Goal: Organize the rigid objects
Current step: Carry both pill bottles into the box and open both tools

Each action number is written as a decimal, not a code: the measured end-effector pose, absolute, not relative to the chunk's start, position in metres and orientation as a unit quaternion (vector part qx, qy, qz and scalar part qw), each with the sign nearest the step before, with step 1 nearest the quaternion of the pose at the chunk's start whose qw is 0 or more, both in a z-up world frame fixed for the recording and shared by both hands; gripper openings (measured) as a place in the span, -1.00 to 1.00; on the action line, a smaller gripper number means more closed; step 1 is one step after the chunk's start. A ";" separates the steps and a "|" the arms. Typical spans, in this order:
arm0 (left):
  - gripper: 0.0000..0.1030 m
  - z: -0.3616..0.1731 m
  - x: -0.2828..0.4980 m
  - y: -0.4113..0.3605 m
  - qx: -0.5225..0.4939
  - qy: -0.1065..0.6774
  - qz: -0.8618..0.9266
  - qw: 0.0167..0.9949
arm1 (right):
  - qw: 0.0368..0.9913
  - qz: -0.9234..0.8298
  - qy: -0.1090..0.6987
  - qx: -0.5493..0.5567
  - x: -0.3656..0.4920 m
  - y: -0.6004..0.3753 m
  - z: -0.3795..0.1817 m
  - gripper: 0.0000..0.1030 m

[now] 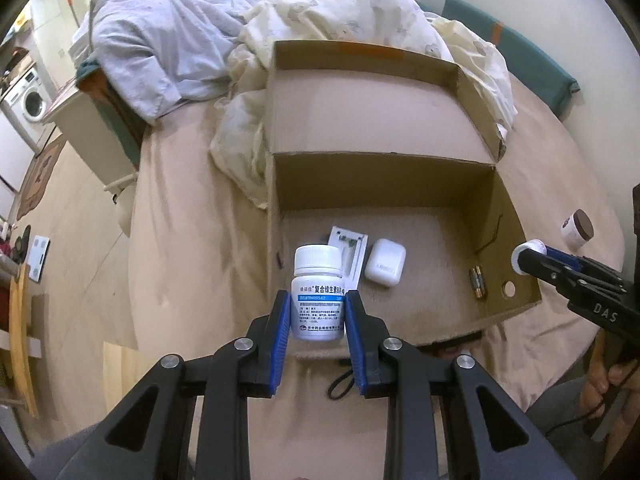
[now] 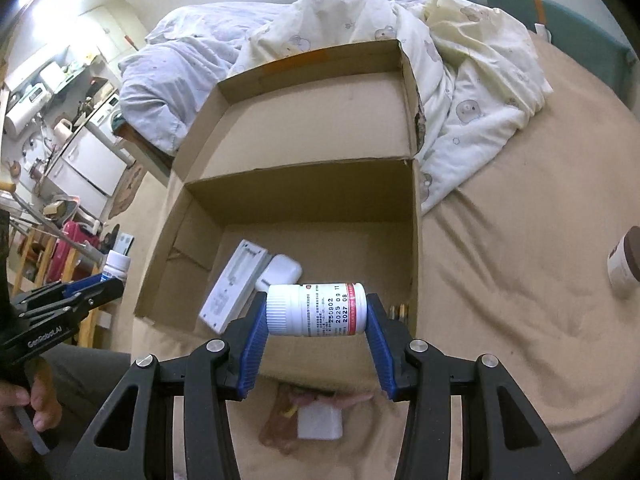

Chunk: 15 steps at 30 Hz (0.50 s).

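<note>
Clamped between the left gripper's [image 1: 317, 316] blue pads, a white vitamin bottle [image 1: 318, 294] with a blue label stands upright just above the near edge of the cardboard box [image 1: 384, 196], while the right gripper [image 2: 316, 320] squeezes a second white bottle [image 2: 316, 310], red-banded, end to end on its side over the same near compartment. Inside that compartment lie a white earbud case [image 1: 385, 266], a flat white package [image 1: 352, 252] and two batteries [image 1: 478, 283]; the far compartment holds nothing visible. Outside the box, on the tan bedsheet [image 2: 520, 280], sits a brown-lidded jar [image 1: 577, 228], and a rumpled quilt [image 2: 460, 92] lies behind.

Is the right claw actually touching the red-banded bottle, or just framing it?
Touching. In the right wrist view, the right claw has both blue pads pressed against the ends of the sideways red-banded bottle, cap and base, no gap.
</note>
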<state>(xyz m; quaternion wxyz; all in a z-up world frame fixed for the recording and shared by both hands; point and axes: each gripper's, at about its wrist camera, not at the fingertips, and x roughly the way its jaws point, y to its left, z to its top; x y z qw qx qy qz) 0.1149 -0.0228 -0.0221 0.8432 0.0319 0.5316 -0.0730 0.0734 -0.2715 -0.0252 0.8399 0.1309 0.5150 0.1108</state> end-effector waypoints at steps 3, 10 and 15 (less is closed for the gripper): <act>-0.52 -0.028 0.128 -0.033 0.039 0.535 -0.073 0.841 | 0.837 0.106 0.521 0.131 0.083 -0.272 -0.031 -0.04; -0.53 -0.053 0.152 -0.053 0.054 0.553 -0.075 0.828 | 0.832 0.103 0.532 0.122 0.102 -0.267 -0.042 -0.04; -0.53 -0.074 0.161 -0.056 0.046 0.570 -0.072 0.817 | 0.825 0.100 0.542 0.126 0.109 -0.265 -0.050 -0.04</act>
